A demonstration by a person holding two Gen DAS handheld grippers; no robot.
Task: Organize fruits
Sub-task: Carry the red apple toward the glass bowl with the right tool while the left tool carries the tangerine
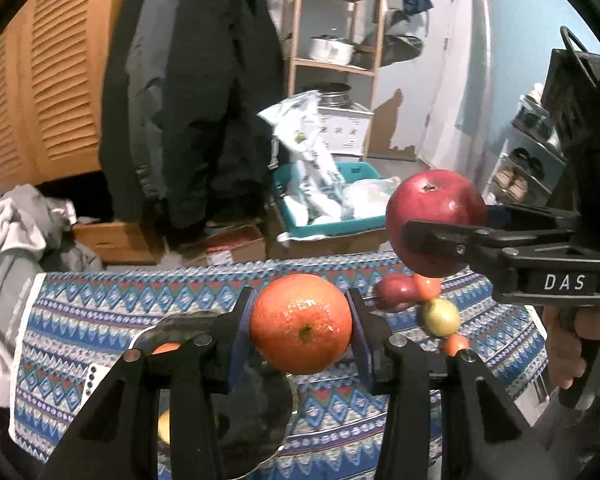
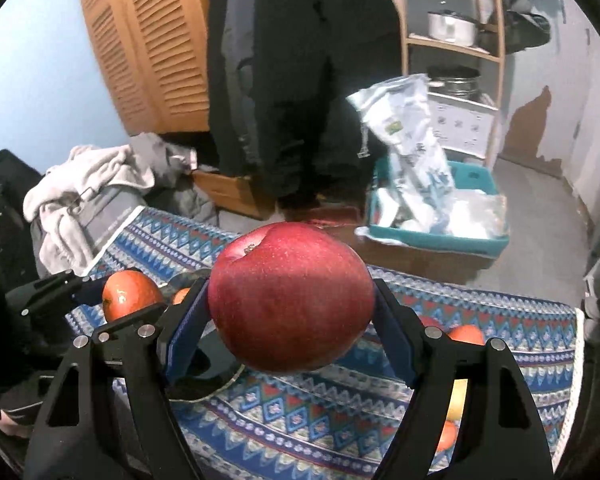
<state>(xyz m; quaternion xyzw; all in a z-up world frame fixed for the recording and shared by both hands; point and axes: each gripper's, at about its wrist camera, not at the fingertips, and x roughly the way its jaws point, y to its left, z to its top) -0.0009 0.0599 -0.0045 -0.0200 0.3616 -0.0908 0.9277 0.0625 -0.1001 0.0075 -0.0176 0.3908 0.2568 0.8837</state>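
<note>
My left gripper (image 1: 301, 322) is shut on an orange (image 1: 300, 322) and holds it above a dark round plate (image 1: 256, 408) on the patterned cloth. My right gripper (image 2: 292, 300) is shut on a big red apple (image 2: 292, 300), also held in the air; it shows at the right of the left wrist view (image 1: 434, 220). The orange in the left gripper shows at the left of the right wrist view (image 2: 130, 294). On the cloth lie another red apple (image 1: 396, 292), a yellow-green fruit (image 1: 440, 316) and small orange fruits (image 1: 455, 344).
The blue patterned cloth (image 1: 100, 320) covers the table. Beyond its far edge are a teal bin with plastic bags (image 1: 332, 200), cardboard boxes (image 1: 236, 246), hanging dark coats (image 1: 188, 100), a wooden shelf with pots (image 1: 336, 48) and a pile of grey clothes (image 1: 16, 232).
</note>
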